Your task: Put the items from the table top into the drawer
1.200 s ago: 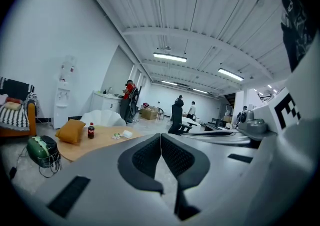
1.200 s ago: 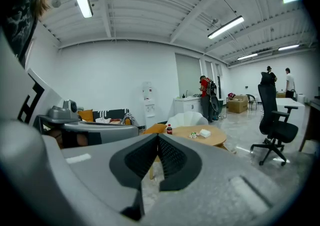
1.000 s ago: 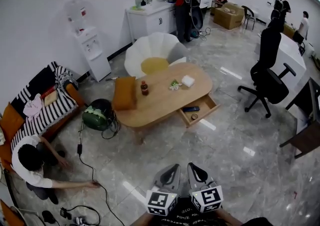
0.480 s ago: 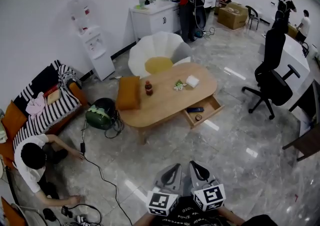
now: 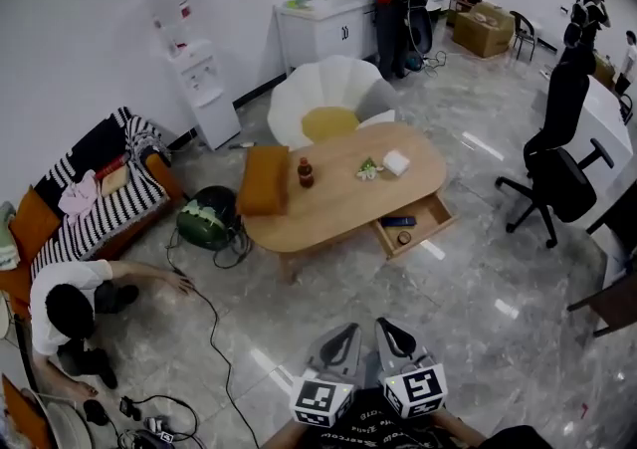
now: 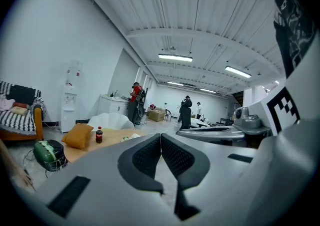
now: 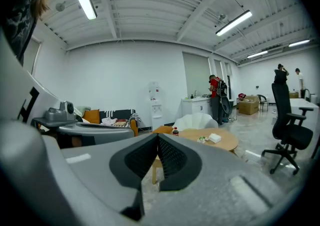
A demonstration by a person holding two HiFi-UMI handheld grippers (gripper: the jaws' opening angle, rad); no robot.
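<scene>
The oval wooden table (image 5: 333, 206) stands in the middle of the room, well ahead of me. An orange cushion (image 5: 264, 180), a cola bottle (image 5: 306, 172), a small green and white item (image 5: 369, 169) and a white box (image 5: 397, 162) lie on it. Its drawer (image 5: 430, 221) is pulled out at the right, with a dark remote (image 5: 398, 221) and a small round thing (image 5: 404, 236) inside. My left gripper (image 5: 338, 345) and right gripper (image 5: 391, 339) hang side by side at the bottom of the head view, both shut and empty, far from the table. The bottle (image 6: 98, 135) and box (image 7: 215, 138) show in the gripper views.
A white petal-shaped chair (image 5: 328, 99) stands behind the table and a green bag (image 5: 204, 223) at its left. A person (image 5: 60, 308) crouches on the floor by a cable (image 5: 214, 337). A striped sofa (image 5: 100, 188) is on the left and a black office chair (image 5: 557, 163) on the right.
The head view has swung so the table and room sit a little further right. The crouching person has shifted and stretched an arm towards the green bag. Both grippers stay shut.
</scene>
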